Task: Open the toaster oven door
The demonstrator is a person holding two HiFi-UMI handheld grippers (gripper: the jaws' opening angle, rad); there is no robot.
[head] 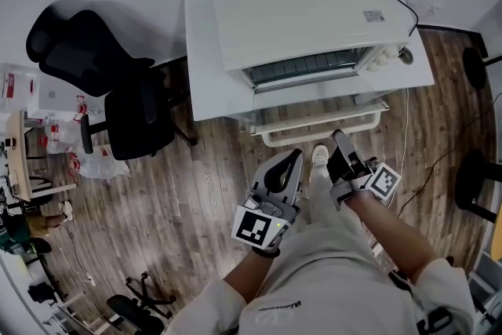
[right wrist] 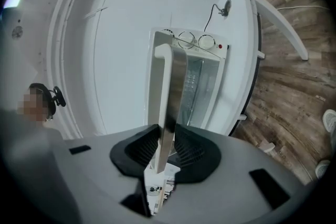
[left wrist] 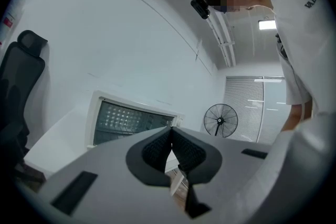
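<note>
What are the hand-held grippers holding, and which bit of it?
The right hand-held gripper holds the toaster oven door by its white handle bar, pinched between the jaws. The left hand-held gripper is shut on nothing.

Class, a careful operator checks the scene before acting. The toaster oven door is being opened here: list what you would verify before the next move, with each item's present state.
1. Right hand-held gripper on the door handle: ok, both pads touch it.
2. Toaster oven door swung down: ok, the wire rack shows.
3. Left hand-held gripper clear of the door: ok, shut, empty, held back.
4. Black office chair out of the way: ok, left of the white table.
5. Toaster oven steady on the table: cannot tell.
</note>
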